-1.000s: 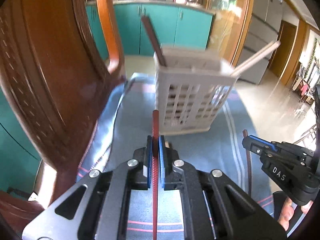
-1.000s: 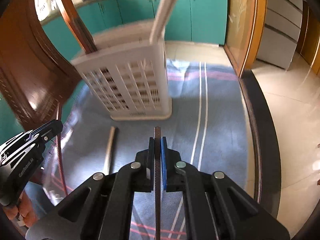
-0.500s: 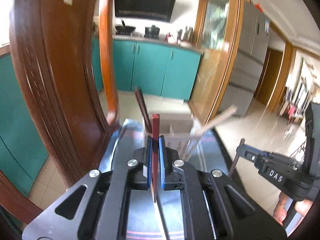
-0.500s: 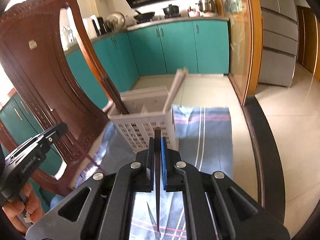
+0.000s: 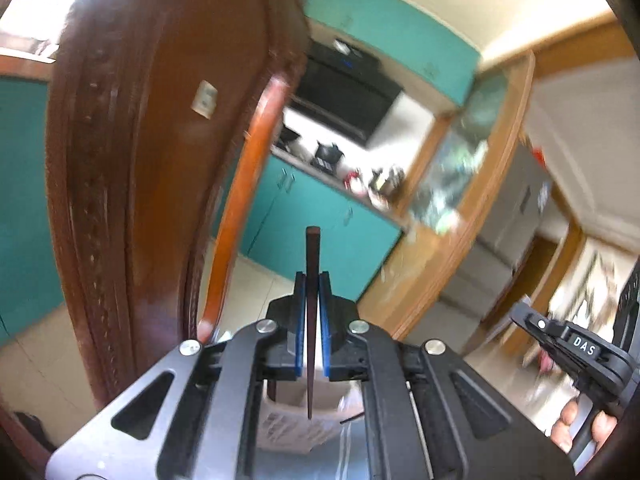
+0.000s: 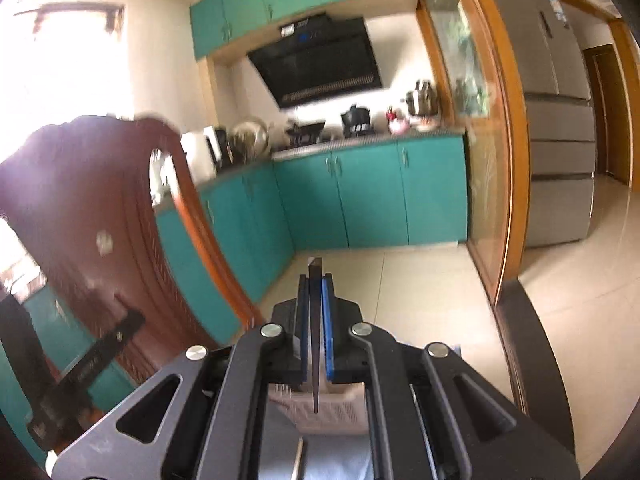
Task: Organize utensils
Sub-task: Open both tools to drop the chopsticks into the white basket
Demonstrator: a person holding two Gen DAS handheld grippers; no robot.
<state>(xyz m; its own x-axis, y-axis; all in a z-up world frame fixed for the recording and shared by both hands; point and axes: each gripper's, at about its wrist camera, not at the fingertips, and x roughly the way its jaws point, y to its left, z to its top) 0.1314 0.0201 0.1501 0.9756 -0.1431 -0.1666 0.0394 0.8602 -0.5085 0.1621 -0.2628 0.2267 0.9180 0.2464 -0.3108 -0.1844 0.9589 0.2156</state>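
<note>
Above the white basket (image 5: 294,424), whose slotted wall shows low between the fingers in both wrist views, the left tool (image 5: 312,300) is clamped tight on a reddish-brown chopstick (image 5: 311,320) standing upright, tip down over the basket. Beside it the right tool (image 6: 316,304) pinches a dark chopstick (image 6: 315,340) likewise, with another stick (image 6: 297,460) lying on the blue cloth (image 6: 332,456) covering the bench.

Daylight floods in from a blown-out window (image 6: 68,64) at ten o'clock. Motion blur smears the wooden chair back (image 5: 132,168) and the far kitchen. Fisheye bending curves the rims, with dark corners.
</note>
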